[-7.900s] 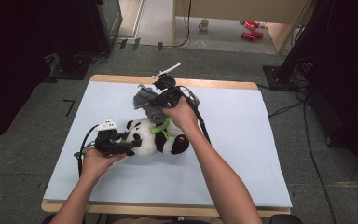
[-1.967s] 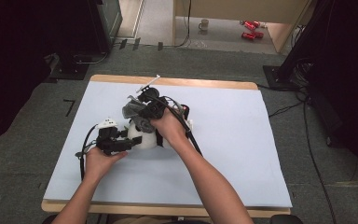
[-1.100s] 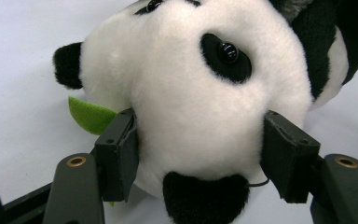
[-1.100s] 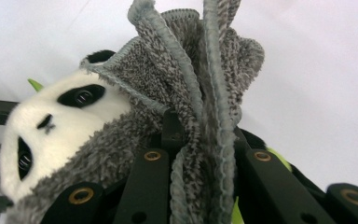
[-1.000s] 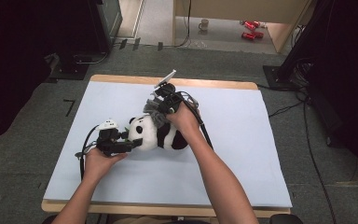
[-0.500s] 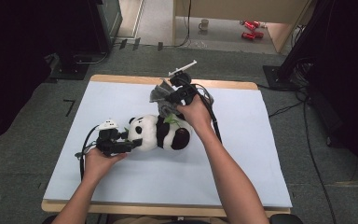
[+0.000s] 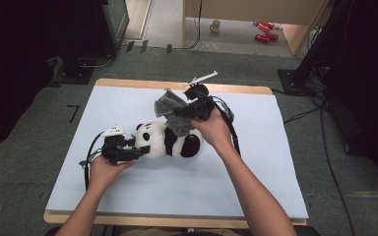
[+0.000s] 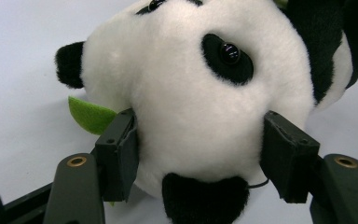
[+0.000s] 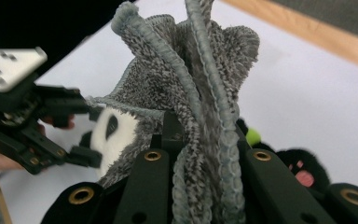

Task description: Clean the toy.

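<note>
Rightward and up we have moved the right gripper (image 7: 179, 114), clamped on the cloth (image 7: 170, 104); left gripper (image 7: 137, 151) clamps the panda (image 7: 170, 141), centre of the white mat (image 7: 128, 189); grey floor surrounds.

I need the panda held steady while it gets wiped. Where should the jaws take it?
By the head: the panda lies on its side, its round, soft head free at one end. Come in level from that end, as the left gripper does, squeezing both cheeks.

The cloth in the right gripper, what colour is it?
Grey cloth, clearest in the right gripper view.
</note>
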